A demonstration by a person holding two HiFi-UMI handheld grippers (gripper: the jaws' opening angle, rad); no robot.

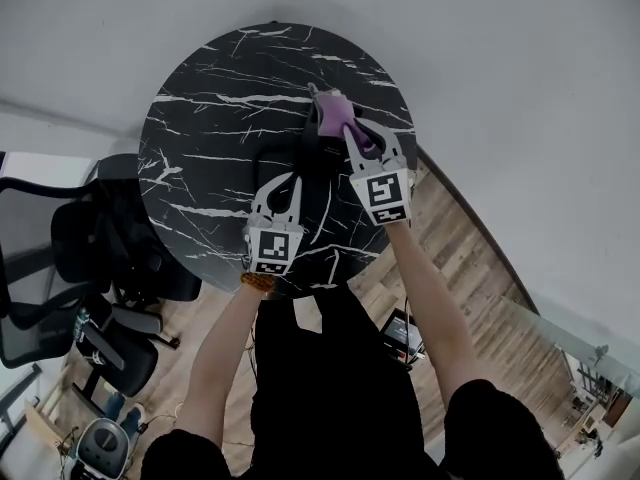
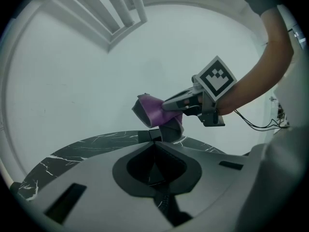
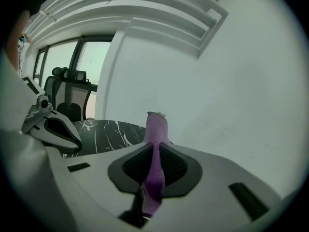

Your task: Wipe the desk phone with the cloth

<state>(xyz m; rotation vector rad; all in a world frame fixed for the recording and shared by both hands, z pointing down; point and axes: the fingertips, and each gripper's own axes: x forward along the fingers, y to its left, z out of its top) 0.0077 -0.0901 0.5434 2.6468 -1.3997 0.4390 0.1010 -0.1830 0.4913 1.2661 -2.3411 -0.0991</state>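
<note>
**Cloth clamped and at the phone; left claw idle**

The right gripper (image 3: 155,151) has its jaws closed flat on the purple cloth (image 3: 156,129), which runs up between the pads and stands out past the tips. The left gripper (image 2: 153,143) has its jaws drawn together with nothing visible between them. It hangs near the middle of the black marble table (image 1: 215,118).

The desk phone (image 1: 312,148) sits toward the far side of the table, directly under the cloth. It is dark on a dark top, so its outline is uncertain. The grey part wrapped by the cloth in the left gripper view is probably its handset.

**Handling, as judged:**
- The cloth is soft, light and limp. The present grip at a fold suits it.
- The phone is rigid plastic and light enough to slide when rubbed, so the free claw should steady its base.

**Markings:** no brand or lettering can be read. Only the square marker cube (image 1: 388,193) on each gripper carries a pattern.
</note>
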